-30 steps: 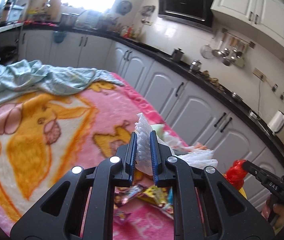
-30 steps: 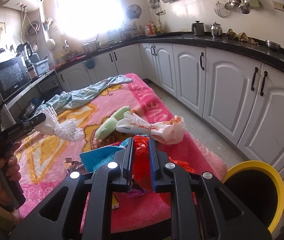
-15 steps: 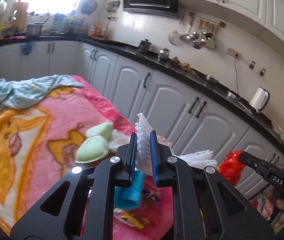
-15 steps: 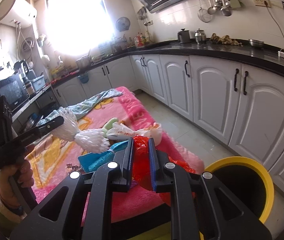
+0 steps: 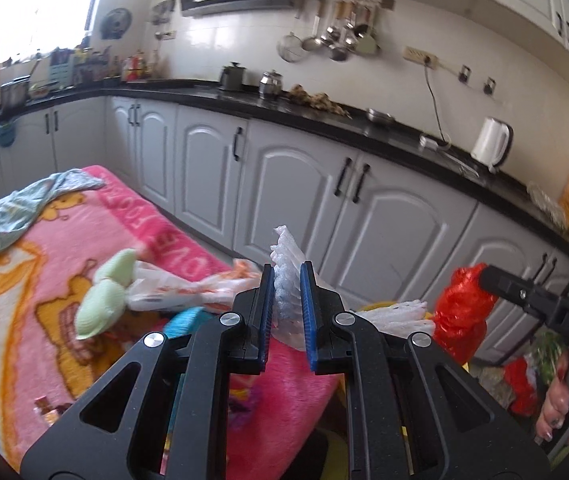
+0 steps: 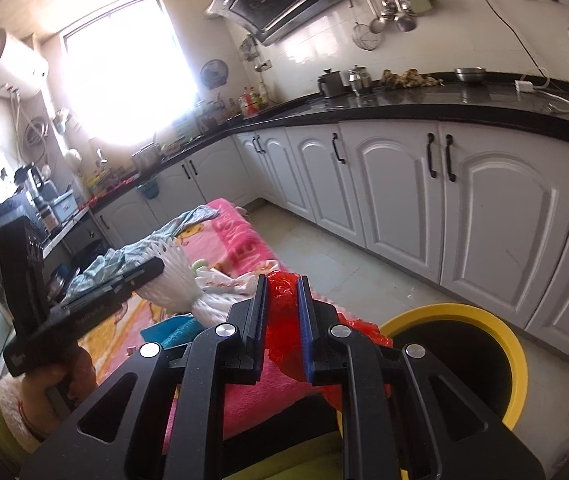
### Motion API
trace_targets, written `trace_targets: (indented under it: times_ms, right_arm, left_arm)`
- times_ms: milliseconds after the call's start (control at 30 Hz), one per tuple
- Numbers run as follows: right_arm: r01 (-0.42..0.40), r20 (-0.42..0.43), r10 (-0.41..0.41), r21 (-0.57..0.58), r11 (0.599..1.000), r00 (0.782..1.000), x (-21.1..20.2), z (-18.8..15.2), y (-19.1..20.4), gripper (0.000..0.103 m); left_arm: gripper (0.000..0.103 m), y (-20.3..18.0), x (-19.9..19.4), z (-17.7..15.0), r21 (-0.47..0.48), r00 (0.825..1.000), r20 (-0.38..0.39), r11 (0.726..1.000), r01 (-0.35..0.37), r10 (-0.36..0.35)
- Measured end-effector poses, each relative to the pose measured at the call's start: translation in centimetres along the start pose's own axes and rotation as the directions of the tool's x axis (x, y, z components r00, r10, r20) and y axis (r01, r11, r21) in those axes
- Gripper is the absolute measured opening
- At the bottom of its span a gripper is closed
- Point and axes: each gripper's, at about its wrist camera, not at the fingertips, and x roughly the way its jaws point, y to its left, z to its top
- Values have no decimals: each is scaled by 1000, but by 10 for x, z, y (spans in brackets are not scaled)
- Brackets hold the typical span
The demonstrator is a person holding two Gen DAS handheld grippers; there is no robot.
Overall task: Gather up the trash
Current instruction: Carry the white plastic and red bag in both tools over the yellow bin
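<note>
My left gripper (image 5: 287, 276) is shut on a white foam net sleeve (image 5: 284, 256), whose other end fans out at the right (image 5: 396, 314). In the right wrist view the same white foam net sleeve (image 6: 174, 276) hangs from the left gripper (image 6: 156, 270) over the pink blanket. My right gripper (image 6: 281, 286) is shut on a crumpled red plastic bag (image 6: 280, 300), seen in the left wrist view as the red plastic bag (image 5: 460, 308) held by the right gripper (image 5: 484, 276). The yellow-rimmed bin (image 6: 518, 354) stands on the floor just right of the red bag.
The pink cartoon blanket (image 5: 24, 280) bears a light green foam net (image 5: 104, 300), a white printed plastic bag (image 5: 172, 284), a blue cloth (image 6: 168, 330), wrappers (image 5: 46, 412) and a pale teal cloth (image 5: 4, 216). White cabinets (image 6: 484, 216) under a black counter line the far side.
Both grippers have swung right, away from the blanket's middle toward its end and the bin, each keeping its load. The bin now fills more of the right wrist view.
</note>
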Motion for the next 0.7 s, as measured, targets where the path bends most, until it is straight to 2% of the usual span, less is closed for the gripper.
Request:
trace_targets:
  times_ms: [267, 433, 700]
  right_arm:
    - [10, -24, -7, 95, 995, 1000, 7, -8, -39, 14]
    - [18, -45, -11, 153, 988, 999, 19, -13, -63, 14]
    - [40, -73, -23, 247, 968, 997, 29, -24, -98, 14]
  left_arm:
    - [9, -44, 46, -22, 97, 997, -81, 995, 15, -7]
    - [9, -57, 76, -38, 117, 989, -146, 993, 10, 8]
    - [10, -84, 112, -60, 213, 977, -206, 977, -8, 53]
